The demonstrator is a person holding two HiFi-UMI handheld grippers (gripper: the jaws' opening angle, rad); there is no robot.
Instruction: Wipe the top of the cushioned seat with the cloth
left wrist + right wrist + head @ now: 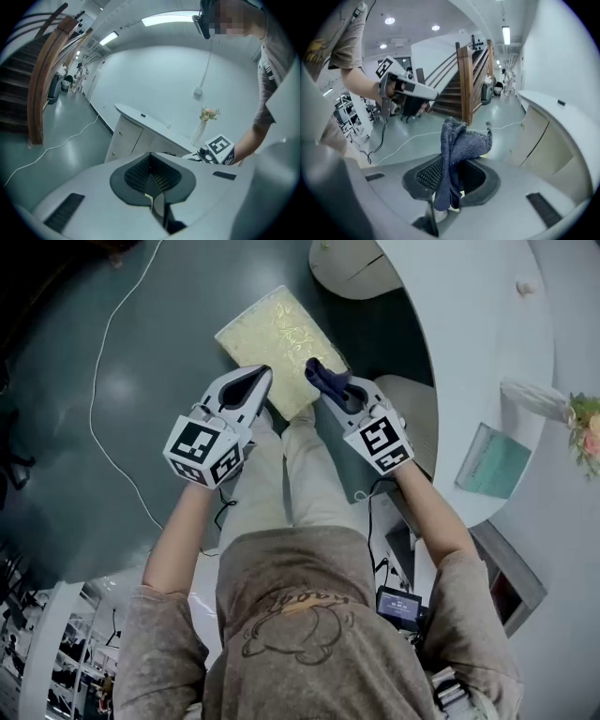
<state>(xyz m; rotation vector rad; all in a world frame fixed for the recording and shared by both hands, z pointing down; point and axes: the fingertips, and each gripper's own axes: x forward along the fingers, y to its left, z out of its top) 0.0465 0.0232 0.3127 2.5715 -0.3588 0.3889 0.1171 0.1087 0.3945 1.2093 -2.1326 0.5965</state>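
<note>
One cloth (455, 140) in right gripper (319, 381), left gripper (260, 375) closed, cushioned seat (272, 329) below

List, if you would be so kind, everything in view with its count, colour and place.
cushioned seat: one, pale yellow, patterned, below both tongs
cloth: one, dark blue, pinched in the right tongs
counter: one, white, curved, at the right
booklet: one, teal, on the counter
flowers: one bunch, pink and green, on the counter at the far right
cable: one, white, trailing over the floor at the left
staircase: one, brown wooden rail, in the background
left tongs: one, white, shut and empty, over the seat's near edge
right tongs: one, white, shut on the cloth
</note>
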